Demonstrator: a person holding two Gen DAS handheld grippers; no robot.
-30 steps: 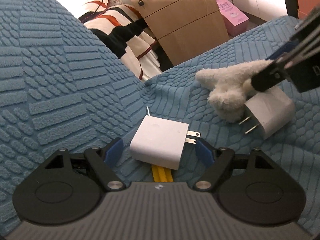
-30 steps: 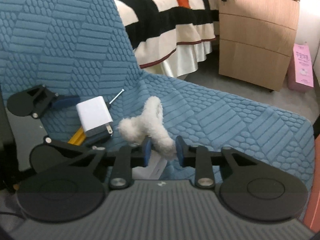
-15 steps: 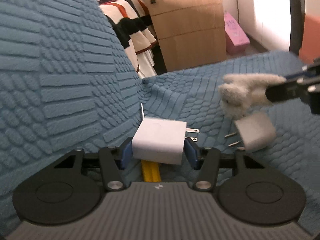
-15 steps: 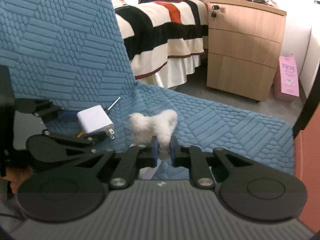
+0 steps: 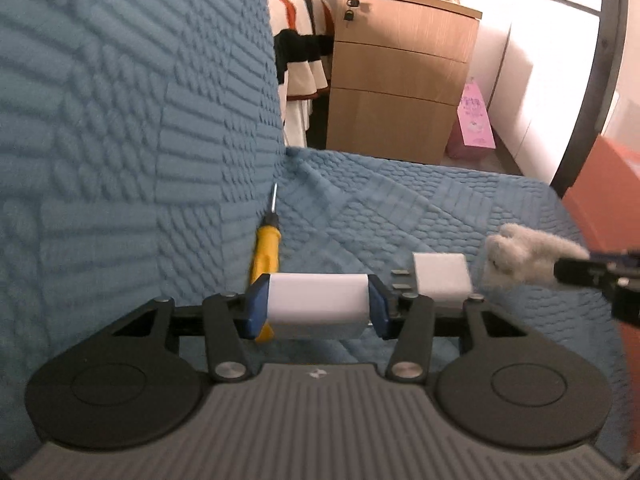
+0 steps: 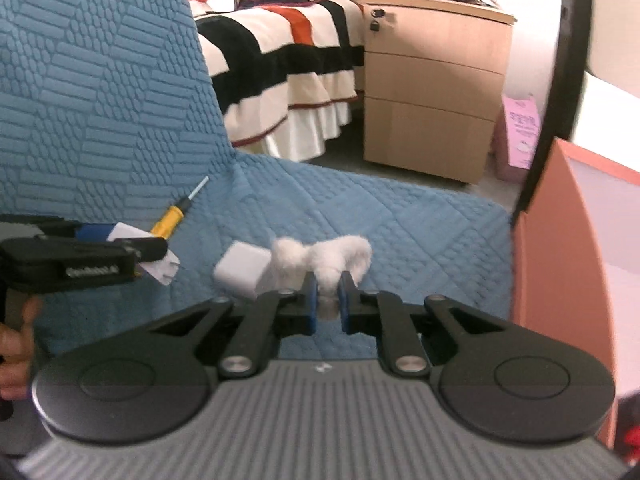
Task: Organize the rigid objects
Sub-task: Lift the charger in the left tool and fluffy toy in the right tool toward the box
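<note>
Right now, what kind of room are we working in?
Most likely a bedroom. A bed with a striped cover stands behind the blue quilted seat, with a wooden drawer cabinet beside it. The grippers work over that seat.

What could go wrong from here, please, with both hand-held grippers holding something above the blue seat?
1. The left hand-held gripper pinches the smooth white charger only at its sides, so it could slip out.
2. The right hand-held gripper holds just a narrow part of the fluffy toy, which may pull free.
3. The second charger lies close under the toy and could get knocked.
</note>
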